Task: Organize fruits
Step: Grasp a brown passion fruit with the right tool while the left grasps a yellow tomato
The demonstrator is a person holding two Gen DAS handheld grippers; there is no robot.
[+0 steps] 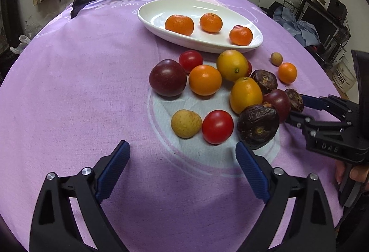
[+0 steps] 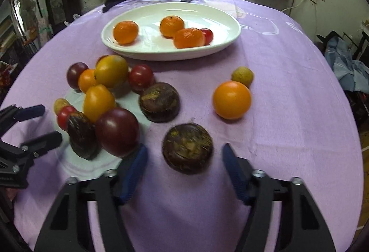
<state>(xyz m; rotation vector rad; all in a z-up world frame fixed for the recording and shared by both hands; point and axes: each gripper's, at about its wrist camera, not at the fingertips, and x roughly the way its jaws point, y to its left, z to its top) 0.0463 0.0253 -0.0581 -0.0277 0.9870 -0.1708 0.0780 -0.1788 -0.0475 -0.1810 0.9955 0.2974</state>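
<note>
The right claw (image 2: 182, 169) is hanging wide open around a brown water chestnut (image 2: 187, 148), I think, on the purple surface (image 2: 288, 113). It should be squeezing gently, then lifting toward the white dish (image 2: 170, 54). The left claw (image 1: 182, 171) is open and empty.

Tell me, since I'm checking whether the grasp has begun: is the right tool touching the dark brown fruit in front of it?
Apart. In the right wrist view, the right tool stands open around the dark brown fruit, with purple cloth showing between the fruit and each finger.
</note>
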